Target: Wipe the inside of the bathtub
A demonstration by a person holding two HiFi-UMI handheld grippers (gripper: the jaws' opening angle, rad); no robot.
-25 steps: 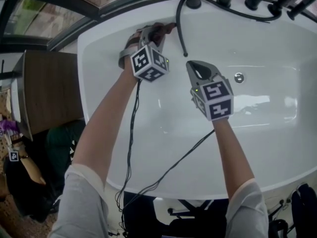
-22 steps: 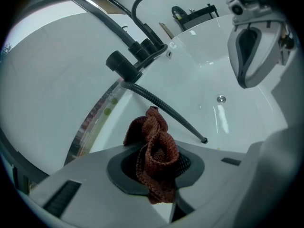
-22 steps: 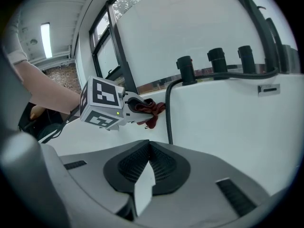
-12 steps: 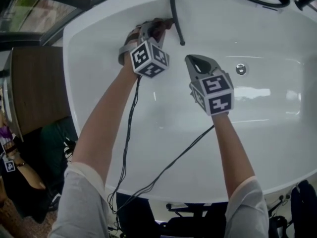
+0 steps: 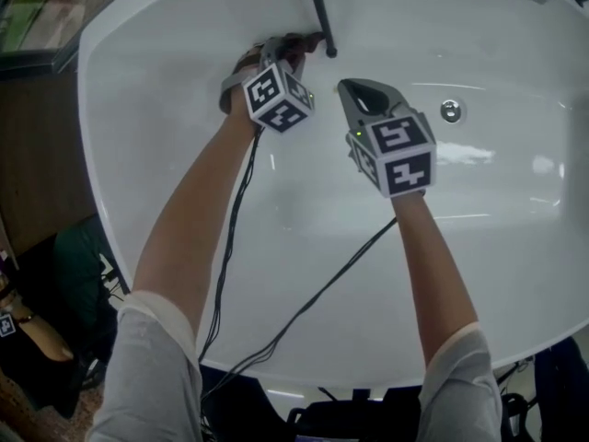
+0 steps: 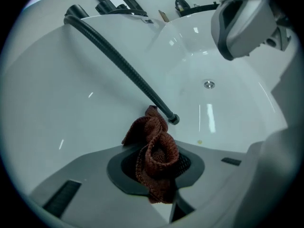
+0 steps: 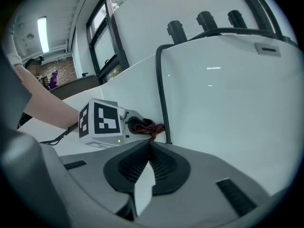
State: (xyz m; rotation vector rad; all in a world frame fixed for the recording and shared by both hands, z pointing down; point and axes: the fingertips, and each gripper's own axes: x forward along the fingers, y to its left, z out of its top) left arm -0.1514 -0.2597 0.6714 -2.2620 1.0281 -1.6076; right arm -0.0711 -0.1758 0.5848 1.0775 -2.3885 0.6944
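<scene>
A white bathtub (image 5: 515, 247) fills the head view. My left gripper (image 5: 293, 48) is shut on a bunched reddish-brown cloth (image 6: 156, 151), which is pressed against the tub's far inner wall just left of a black shower hose (image 5: 318, 12). The cloth (image 5: 308, 42) pokes out past the jaws. The hose's loose end (image 6: 174, 119) hangs right beside the cloth. My right gripper (image 5: 362, 92) hovers over the tub's middle, shut and holding nothing. From the right gripper view the left gripper (image 7: 142, 125) and cloth (image 7: 148, 126) show ahead by the hose (image 7: 161, 94).
A round chrome drain fitting (image 5: 450, 110) sits on the tub wall to the right of my right gripper. Black tap handles (image 7: 208, 20) line the far rim. Cables (image 5: 230, 238) trail from both grippers over the near rim. A wooden cabinet (image 5: 28, 173) stands at the left.
The head view has shifted so the tub sits higher and further left in frame. Both grippers keep nearly the same pose, the left one with the cloth still at the wall by the hose.
</scene>
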